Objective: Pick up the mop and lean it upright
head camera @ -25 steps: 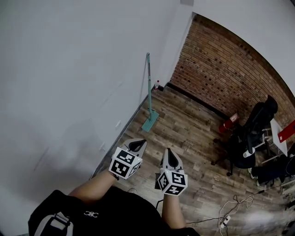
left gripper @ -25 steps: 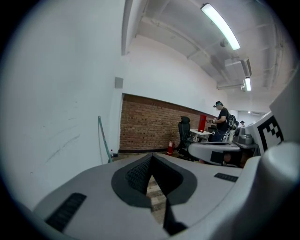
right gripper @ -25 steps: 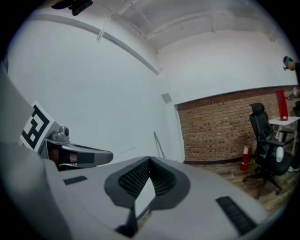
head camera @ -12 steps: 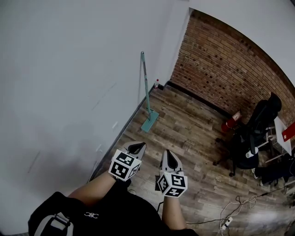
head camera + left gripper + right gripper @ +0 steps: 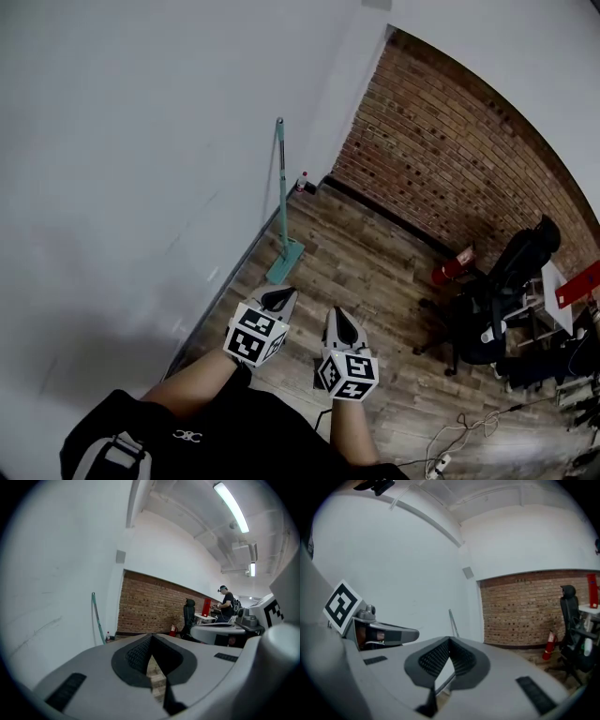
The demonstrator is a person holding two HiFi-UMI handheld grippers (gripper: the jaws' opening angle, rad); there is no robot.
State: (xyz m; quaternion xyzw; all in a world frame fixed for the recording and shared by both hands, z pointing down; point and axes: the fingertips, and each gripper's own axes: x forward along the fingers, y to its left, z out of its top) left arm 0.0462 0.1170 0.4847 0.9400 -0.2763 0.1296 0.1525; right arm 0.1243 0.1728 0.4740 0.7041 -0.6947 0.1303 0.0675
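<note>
Already the mop (image 5: 280, 197) stands upright in the head view, its teal handle leaning on the white wall (image 5: 141, 187) and its flat head on the wooden floor (image 5: 375, 281), near the brick corner. The left tool (image 5: 278, 298) and right tool (image 5: 339, 319) are side by side, well short of it, both empty.

From the left gripper view, the jaws meet at their tips with nothing between them, and the mop shows far off to the left.

From the right gripper view, the jaws are likewise together and empty, with the handle straight ahead beyond them.

Judging by this, the leaning step looks done. Any further grasp would call for opening a tool and closing in on the handle.
</note>
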